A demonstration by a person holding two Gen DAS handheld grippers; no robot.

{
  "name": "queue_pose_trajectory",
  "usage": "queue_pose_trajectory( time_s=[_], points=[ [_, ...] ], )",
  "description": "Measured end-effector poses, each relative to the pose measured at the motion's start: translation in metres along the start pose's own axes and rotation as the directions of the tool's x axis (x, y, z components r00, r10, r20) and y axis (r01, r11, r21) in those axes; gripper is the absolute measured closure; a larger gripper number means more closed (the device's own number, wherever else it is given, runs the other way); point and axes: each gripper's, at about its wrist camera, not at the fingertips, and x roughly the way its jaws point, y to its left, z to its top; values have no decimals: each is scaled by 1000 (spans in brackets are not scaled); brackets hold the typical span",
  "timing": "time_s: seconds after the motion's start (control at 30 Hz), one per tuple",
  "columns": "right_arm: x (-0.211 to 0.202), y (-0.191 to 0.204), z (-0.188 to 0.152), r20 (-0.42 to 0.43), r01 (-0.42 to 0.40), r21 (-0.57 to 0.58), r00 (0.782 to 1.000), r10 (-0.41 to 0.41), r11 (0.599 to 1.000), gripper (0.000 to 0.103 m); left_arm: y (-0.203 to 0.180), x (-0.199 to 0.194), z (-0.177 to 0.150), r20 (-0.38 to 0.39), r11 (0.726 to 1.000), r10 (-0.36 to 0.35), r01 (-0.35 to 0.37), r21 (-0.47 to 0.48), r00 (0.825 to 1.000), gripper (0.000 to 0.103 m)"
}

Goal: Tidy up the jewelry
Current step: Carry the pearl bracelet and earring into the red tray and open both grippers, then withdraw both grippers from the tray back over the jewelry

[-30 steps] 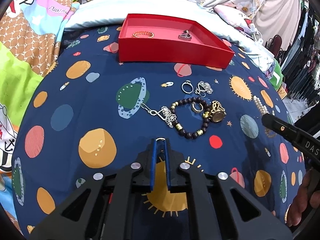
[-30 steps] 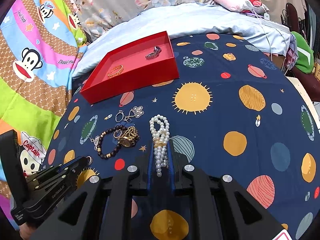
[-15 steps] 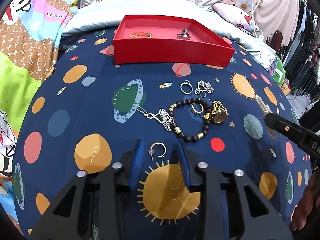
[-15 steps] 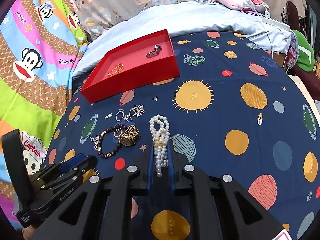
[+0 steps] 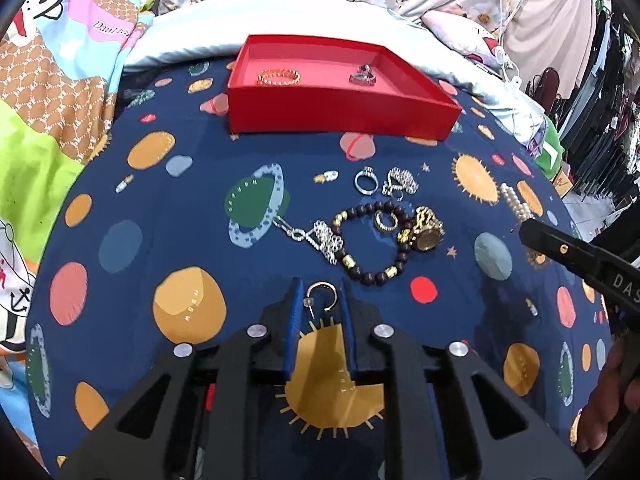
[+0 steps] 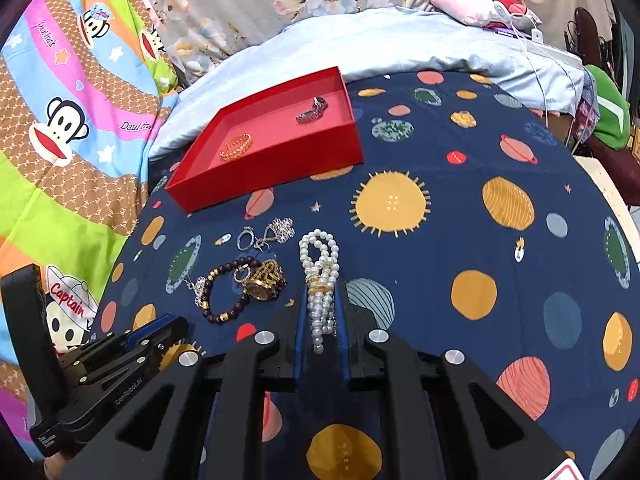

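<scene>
Step now: picking loose jewelry off the blue space blanket [image 5: 168, 216] to put it in the red tray [image 5: 344, 108].

Left claw [image 5: 320, 300]: its two blue fingers stand a little apart with a small hoop earring [image 5: 320, 298] lying between them. The jaws have just been closing in on it. I cannot see the pads pinching the earring yet; there looks to be a bit of room on each side.

Right claw [image 6: 320, 316]: squeezed together on a pearl bracelet [image 6: 320, 276]. The pearls stick out past the tips and seem to lie on the blanket.

Red tray: sits at the far side of the blanket, well apart from both claws. A gold bracelet [image 5: 279, 77] and a dark silver piece [image 5: 363, 75] are already in it.

Still on the blanket: a dark bead bracelet [image 5: 372, 248], a gold watch [image 5: 426, 232], a silver ring [image 5: 365, 181], a sparkly silver charm [image 5: 400, 182] and a flower chain [image 5: 320, 238], all near each other between the claws and the tray.

Next move, I think: the left claw needs to shut the rest of the way, gently, because the earring is tiny and could slip or flip out. Then lift it and carry it over the tray's wall.

Right claw's turn: lift the pearls high so they do not drag on the other pieces, then drop them in the tray too.
</scene>
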Motion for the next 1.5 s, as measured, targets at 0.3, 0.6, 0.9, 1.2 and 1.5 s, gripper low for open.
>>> queue_pose_trajectory(
  time_s=[0.3,0.6,0.9,1.2,1.5],
  points=[
    [0,11,54,72,-58,-55,995,62,997,91,4,-19,63,109,999,5,-9,38,994,86],
    [54,26,142,82,-92,-98,992,100,991,91,8,18,179,209,999,8,-19,48,978,86],
    [135,34,190,12,-78,-113,997,80,991,91,8,104,261,157,999,3,-10,40,988,86],
    [169,26,194,-23,-69,-109,998,66,992,89,5,151,277,117,999,41,-45,31,992,82],
    [115,16,182,81,-45,-102,995,53,994,75,16,101,262,183,996,91,-90,-19,979,40]
  ],
)
